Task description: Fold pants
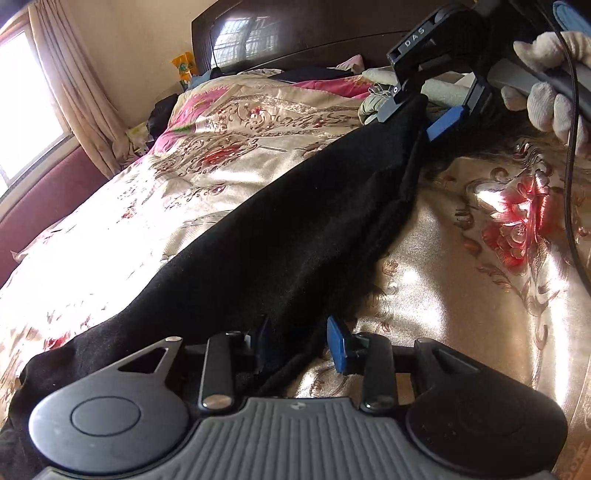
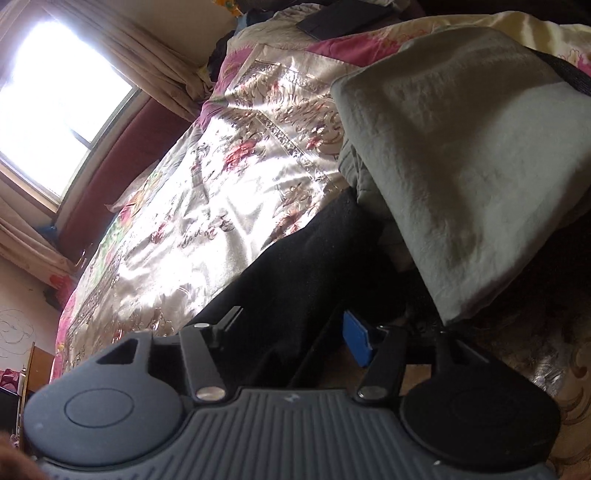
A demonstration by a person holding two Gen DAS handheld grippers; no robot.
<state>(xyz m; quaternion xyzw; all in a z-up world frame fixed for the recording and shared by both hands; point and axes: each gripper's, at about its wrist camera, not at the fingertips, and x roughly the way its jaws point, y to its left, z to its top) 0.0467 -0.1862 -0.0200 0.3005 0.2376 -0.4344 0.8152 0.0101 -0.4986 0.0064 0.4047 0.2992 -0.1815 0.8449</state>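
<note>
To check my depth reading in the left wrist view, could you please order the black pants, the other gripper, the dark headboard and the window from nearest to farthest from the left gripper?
1. Black pants: between the left gripper's fingers.
2. Right gripper: ahead, upper right, at the pants' far end.
3. Headboard: beyond it, at the bed's head.
4. Window: far left wall; too close to call against the headboard.

A home bedroom — a bed with a floral satin quilt (image 1: 229, 177), dark wooden headboard (image 1: 295, 33), and curtained window (image 2: 55, 99).
</note>
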